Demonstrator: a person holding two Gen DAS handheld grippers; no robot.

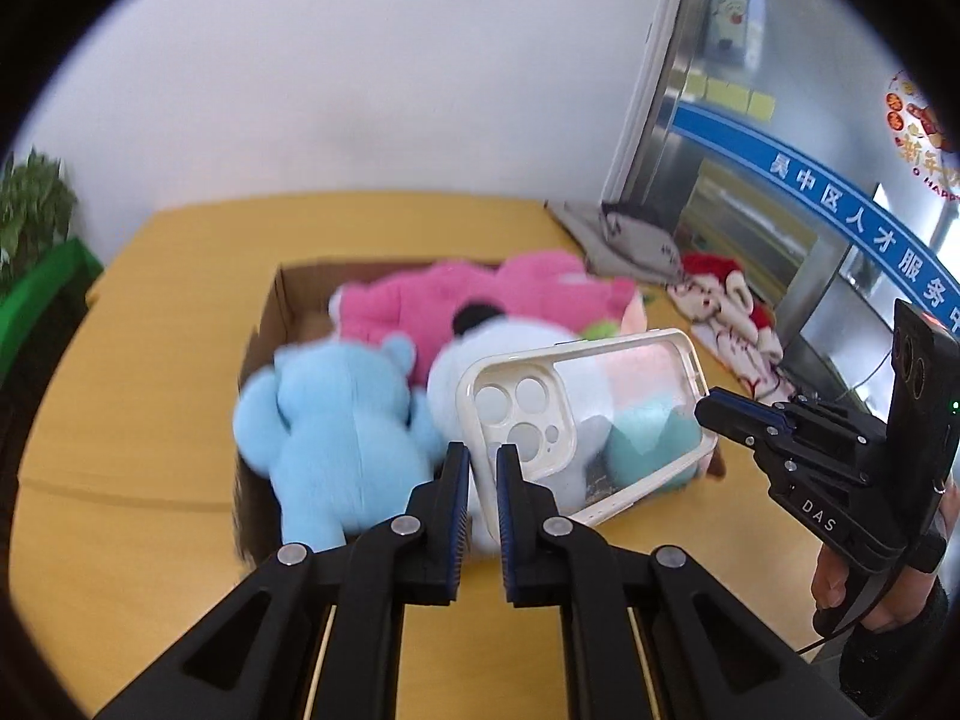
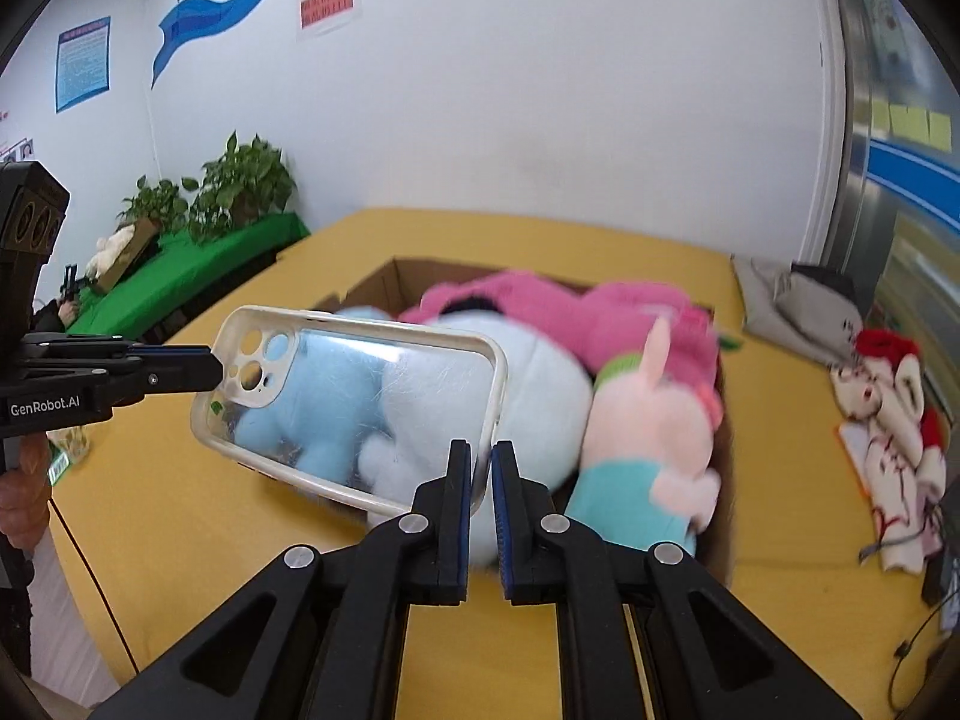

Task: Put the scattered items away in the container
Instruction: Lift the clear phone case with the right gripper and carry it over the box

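Table: yellow tabletop (image 1: 150, 372), white wall behind.
Box: open brown cardboard box (image 1: 282, 300) mid-table, packed with soft toys.
Toys in box: pink plush (image 1: 456, 300) at far side; white plush with black ear (image 1: 504, 348) in middle; light blue plush bear (image 1: 336, 420) near left; pink-and-teal plush rabbit (image 2: 648, 420) near right.
Phone case: clear plastic phone case with cream rim (image 1: 588, 414), held up in the air above the near part of the box, camera cut-outs toward the left end.
Left gripper: black two-finger gripper with blue pads (image 1: 483, 468), jaws narrow, clamped on the case's camera-end edge.
Right gripper: same type (image 2: 480, 468), jaws narrow, pinching the case's opposite short edge; in left view it (image 1: 711, 411) comes in from the right, touching the case rim.
Left view only: a hand (image 1: 840, 588) on the right gripper's handle; blue sign band on the glass at right.
Right view only: green-covered bench with potted plants (image 2: 240, 186) far left; wall posters.
Both views: grey bag (image 2: 780, 300) and red-white cloth toy (image 2: 888, 414) on table right of box.
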